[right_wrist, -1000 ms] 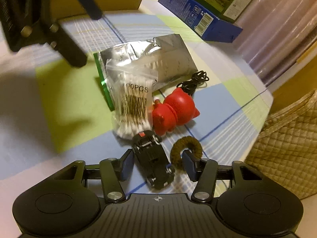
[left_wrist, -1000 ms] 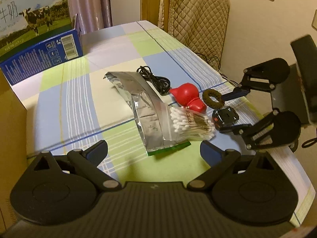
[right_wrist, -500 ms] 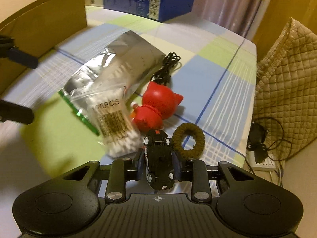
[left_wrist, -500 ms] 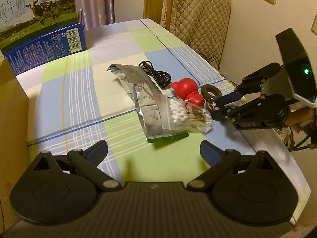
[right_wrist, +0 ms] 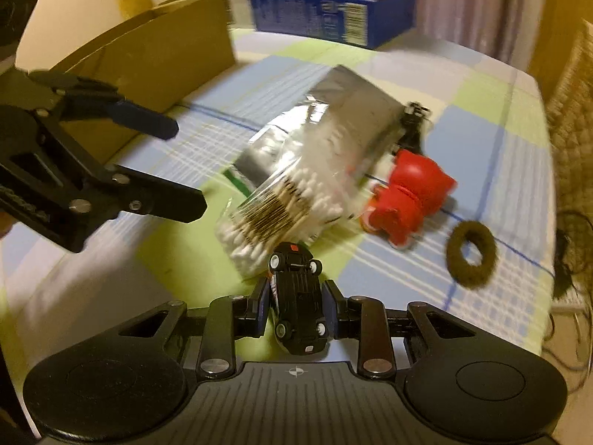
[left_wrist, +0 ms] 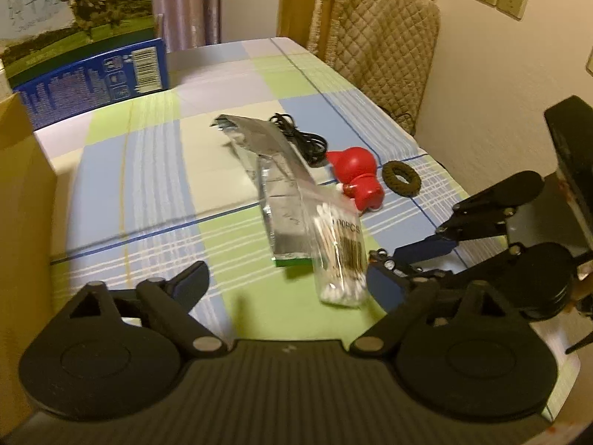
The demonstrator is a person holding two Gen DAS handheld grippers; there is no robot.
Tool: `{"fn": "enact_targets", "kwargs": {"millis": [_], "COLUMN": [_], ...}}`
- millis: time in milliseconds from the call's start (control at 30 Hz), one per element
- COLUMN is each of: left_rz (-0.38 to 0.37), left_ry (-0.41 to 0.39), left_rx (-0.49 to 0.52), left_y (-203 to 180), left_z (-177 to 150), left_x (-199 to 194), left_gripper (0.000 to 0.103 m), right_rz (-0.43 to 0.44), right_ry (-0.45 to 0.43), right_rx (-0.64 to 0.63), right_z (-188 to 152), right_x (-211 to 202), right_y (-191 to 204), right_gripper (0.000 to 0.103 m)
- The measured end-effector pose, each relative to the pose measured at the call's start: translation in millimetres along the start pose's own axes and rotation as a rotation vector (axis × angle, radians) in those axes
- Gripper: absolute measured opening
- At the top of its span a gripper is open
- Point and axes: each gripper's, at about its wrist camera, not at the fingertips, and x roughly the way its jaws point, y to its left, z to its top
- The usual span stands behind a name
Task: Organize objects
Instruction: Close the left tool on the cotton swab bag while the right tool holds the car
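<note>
My right gripper (right_wrist: pixel 296 296) is shut on a small black toy car (right_wrist: pixel 296 282), held clear of the checked tablecloth (right_wrist: pixel 166 259). From the left wrist view it (left_wrist: pixel 404 256) comes in from the right, the car (left_wrist: pixel 381 257) at its tips. My left gripper (left_wrist: pixel 287 274) stands wide with its jaws closing and nothing pressed between them; it (right_wrist: pixel 187 167) shows at the upper left of the right wrist view. Ahead lie a bag of cotton swabs (left_wrist: pixel 341 256) on a silver foil pouch (left_wrist: pixel 270 170), a red toy figure (left_wrist: pixel 357 174), a brown hair tie (left_wrist: pixel 401 178) and a black cable (left_wrist: pixel 300 141).
A cardboard box (left_wrist: pixel 18 204) stands along the table's left side, a blue milk carton (left_wrist: pixel 92 78) at the far end. A chair with a quilted cover (left_wrist: pixel 378 44) sits beyond the right edge. Cables and a power strip (right_wrist: pixel 567 296) lie on the floor there.
My right gripper shut on the toy car, lifted it off the cloth and rolled, drifting toward the left gripper. The left jaws have narrowed a little.
</note>
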Motion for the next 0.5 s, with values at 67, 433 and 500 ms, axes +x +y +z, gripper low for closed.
{"fn": "enact_targets", "kwargs": {"millis": [67,433,500], "left_rz": [-0.019,-0.06,-0.071], "left_ry": [-0.004,0.046,0.052], "left_rx": [0.014,0.014,0.018], "left_y": [-3.1,-27.4,-28.4], "left_z": [-0.2,1.8,0.1], "left_x": [7.9,46.9,45.3], "left_gripper": [0.085,0.052,0.041], "right_rz": [-0.033,-0.144,-0.143], "right_ry": [-0.01,-0.072,-0.076], "right_rx": [0.048,0.254,0.272], "right_z": [-5.1,-30.0,-31.6], "right_x": [-5.7,-36.7,-39.0], "right_y": [-5.8,-26.1,-24.5], "right_gripper": [0.027,0.027,0.027]}}
